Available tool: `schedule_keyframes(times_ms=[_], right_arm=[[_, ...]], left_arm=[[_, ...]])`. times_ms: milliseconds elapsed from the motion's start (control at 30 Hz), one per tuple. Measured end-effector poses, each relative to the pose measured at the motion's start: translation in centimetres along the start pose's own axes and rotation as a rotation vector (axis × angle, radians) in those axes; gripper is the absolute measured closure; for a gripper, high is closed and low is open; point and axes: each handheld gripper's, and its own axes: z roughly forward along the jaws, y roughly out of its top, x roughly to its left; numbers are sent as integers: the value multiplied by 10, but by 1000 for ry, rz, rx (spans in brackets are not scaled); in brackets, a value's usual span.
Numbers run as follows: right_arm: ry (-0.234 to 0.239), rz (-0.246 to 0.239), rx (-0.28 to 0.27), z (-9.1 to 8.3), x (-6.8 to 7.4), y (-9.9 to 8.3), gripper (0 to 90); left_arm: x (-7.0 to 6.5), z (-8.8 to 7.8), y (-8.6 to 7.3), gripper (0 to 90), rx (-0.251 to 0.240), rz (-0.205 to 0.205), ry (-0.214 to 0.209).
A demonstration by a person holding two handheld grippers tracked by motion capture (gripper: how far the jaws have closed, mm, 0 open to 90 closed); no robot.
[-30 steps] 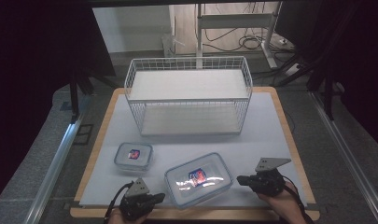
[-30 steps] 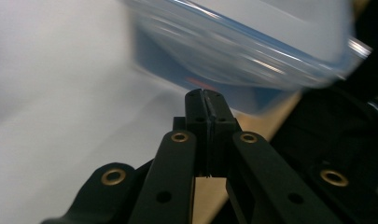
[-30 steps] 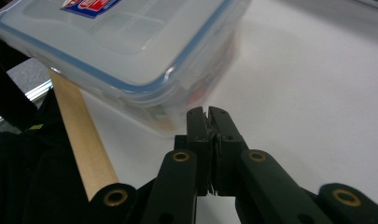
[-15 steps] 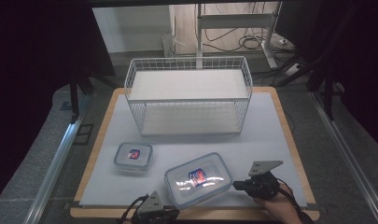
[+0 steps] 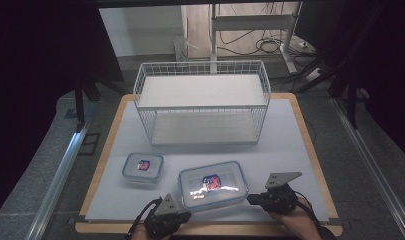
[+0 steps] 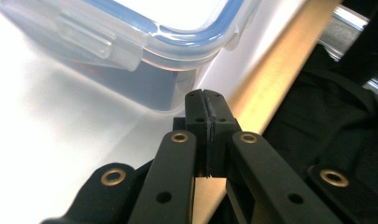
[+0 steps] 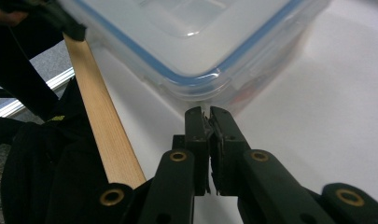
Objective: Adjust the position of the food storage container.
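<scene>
Black tools point(image 5: 187, 216) point(image 5: 251, 198), both closed and empty, flank the container point(image 5: 212, 184).

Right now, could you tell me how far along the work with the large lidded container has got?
Nothing looks done: the large container and small container sit on the mat before the wire basket. In hand: the left gripper and right gripper, both shut, flank the large container's near corners. Lifting or moving it remains.
</scene>
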Motion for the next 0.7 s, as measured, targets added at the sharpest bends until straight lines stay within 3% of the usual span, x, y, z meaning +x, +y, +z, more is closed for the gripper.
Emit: schedule_keyframes(times_ms=[267, 700], right_arm=[[-17, 13, -5, 5, 0, 1, 838], [-54, 24, -19, 10, -1, 7, 839]], left_arm=[[19, 4, 7, 898, -10, -19, 14], [30, 12, 15, 873, 5, -20, 9]])
